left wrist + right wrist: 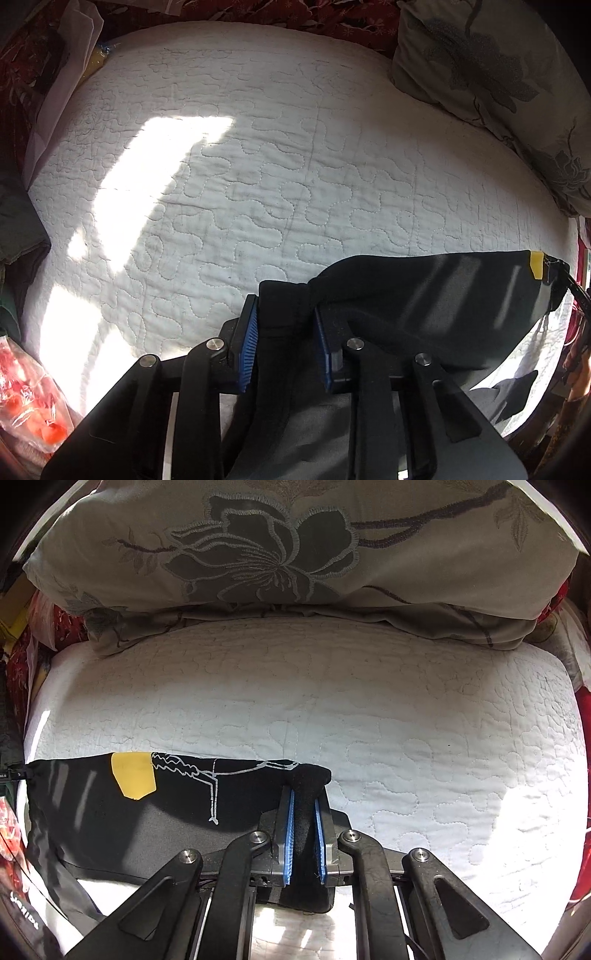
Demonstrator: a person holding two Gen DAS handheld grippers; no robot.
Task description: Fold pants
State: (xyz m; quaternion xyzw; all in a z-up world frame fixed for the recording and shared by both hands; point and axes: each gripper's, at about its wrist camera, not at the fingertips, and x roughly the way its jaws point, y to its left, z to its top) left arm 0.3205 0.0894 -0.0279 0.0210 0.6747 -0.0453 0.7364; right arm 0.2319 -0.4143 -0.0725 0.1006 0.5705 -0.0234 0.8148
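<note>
While the black pants [177,805] hang stretched above the white quilted bed [406,738], the right gripper [305,834] fingers pinch one bunched corner. Left gripper [286,347] fingers pinch the opposite fabric edge; a floral pillow [295,554] lies beyond.

You're over a bed: white quilted cover [280,155] with meandering stitching, hard sun patches [147,158] across it. Grey flower-embroidered pillow [295,554] at the far edge. Red patterned fabric [314,14] borders the quilt; a clear plastic bag [33,398] lies just beside it.
</note>
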